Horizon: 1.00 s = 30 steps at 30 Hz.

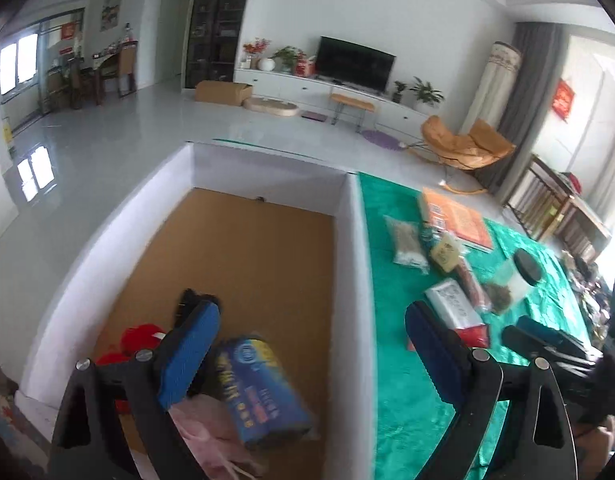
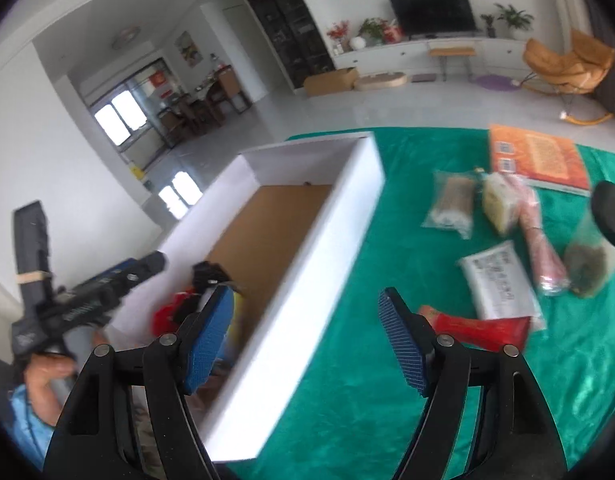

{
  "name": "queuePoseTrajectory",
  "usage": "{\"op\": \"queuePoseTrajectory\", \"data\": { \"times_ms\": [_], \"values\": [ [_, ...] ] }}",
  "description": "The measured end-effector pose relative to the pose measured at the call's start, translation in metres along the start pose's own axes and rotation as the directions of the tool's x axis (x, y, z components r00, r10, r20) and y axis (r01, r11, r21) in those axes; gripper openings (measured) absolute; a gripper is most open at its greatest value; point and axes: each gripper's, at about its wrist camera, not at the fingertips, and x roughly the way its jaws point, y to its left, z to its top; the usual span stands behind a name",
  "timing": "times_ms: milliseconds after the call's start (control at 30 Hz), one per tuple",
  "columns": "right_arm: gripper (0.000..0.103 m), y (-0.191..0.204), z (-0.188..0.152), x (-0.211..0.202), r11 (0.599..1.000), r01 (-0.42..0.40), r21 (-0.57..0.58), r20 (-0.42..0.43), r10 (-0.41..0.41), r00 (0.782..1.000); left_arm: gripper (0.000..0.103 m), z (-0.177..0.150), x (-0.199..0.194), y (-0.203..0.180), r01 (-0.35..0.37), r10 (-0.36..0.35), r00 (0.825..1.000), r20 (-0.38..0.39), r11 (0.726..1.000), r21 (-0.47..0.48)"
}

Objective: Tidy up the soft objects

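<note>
A white box (image 1: 355, 280) with a brown cardboard floor stands on a green cloth (image 1: 407, 400). Inside lie a blue packet (image 1: 259, 392), a pink soft bundle (image 1: 211, 436), a red item (image 1: 139, 340) and a black item (image 1: 191, 300). My left gripper (image 1: 311, 356) hangs open over the box's right part, with nothing between its fingers. My right gripper (image 2: 307, 340) is open and empty above the box wall (image 2: 307, 280) and the cloth. Just right of it lie a red packet (image 2: 479, 328) and a white packet (image 2: 503, 284).
Farther right on the cloth are a pink roll (image 2: 543, 240), a yellow packet (image 2: 499, 200), a bag of grain (image 2: 451, 204), a bag of dark stuff (image 2: 587, 264), an orange book (image 2: 539, 156) and a black round object (image 2: 611, 212). A hand holds the left gripper (image 2: 151, 264) beside the box.
</note>
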Motion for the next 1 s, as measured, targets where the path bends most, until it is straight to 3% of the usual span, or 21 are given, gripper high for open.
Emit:
{"op": "queuePoseTrajectory", "data": {
  "times_ms": [67, 133, 233, 300, 400, 467, 667, 800, 1000],
  "values": [
    [0.078, -0.036, -0.024, -0.011, 0.988, 0.157, 0.009, 0.012, -0.157, 0.988, 0.094, -0.013, 0.005, -0.042, 0.104, -0.102, 0.994, -0.032, 0.992, 0.068],
    [0.078, -0.071, -0.055, -0.02, 0.958, 0.285, 0.022, -0.02, -0.285, 0.958, 0.094, -0.03, 0.015, -0.088, 0.2, -0.189, 0.978, -0.09, 0.971, 0.134],
    [0.078, -0.118, -0.102, -0.031, 0.904, 0.421, 0.077, -0.086, -0.415, 0.906, 0.094, -0.065, 0.039, -0.145, 0.285, -0.243, 0.948, -0.205, 0.936, 0.207],
    [0.078, -0.143, -0.123, -0.039, 0.852, 0.509, 0.118, -0.119, -0.497, 0.859, 0.094, -0.091, 0.062, -0.172, 0.298, -0.234, 0.938, -0.255, 0.922, 0.246],
    [0.078, -0.169, -0.139, -0.042, 0.79, 0.589, 0.168, -0.144, -0.572, 0.808, 0.094, -0.117, 0.101, -0.187, 0.226, -0.14, 0.949, -0.283, 0.927, 0.299],
    [0.078, -0.174, -0.14, -0.041, 0.763, 0.619, 0.187, -0.148, -0.601, 0.786, 0.094, -0.126, 0.121, -0.183, 0.166, -0.077, 0.957, -0.278, 0.937, 0.309],
    [0.083, -0.188, -0.137, -0.032, 0.71, 0.672, 0.211, -0.112, -0.665, 0.738, 0.094, -0.128, 0.164, -0.154, 0.075, -0.009, 0.965, -0.263, 0.967, 0.242],
    [0.086, -0.199, -0.139, -0.032, 0.719, 0.642, 0.266, -0.114, -0.638, 0.762, 0.094, -0.13, 0.174, -0.158, 0.031, 0.042, 0.975, -0.218, 0.946, 0.324],
    [0.088, -0.201, -0.138, -0.031, 0.718, 0.642, 0.269, -0.116, -0.637, 0.762, 0.103, -0.127, 0.182, -0.155, 0.036, 0.036, 0.977, -0.211, 0.944, 0.329]
  ]
}}
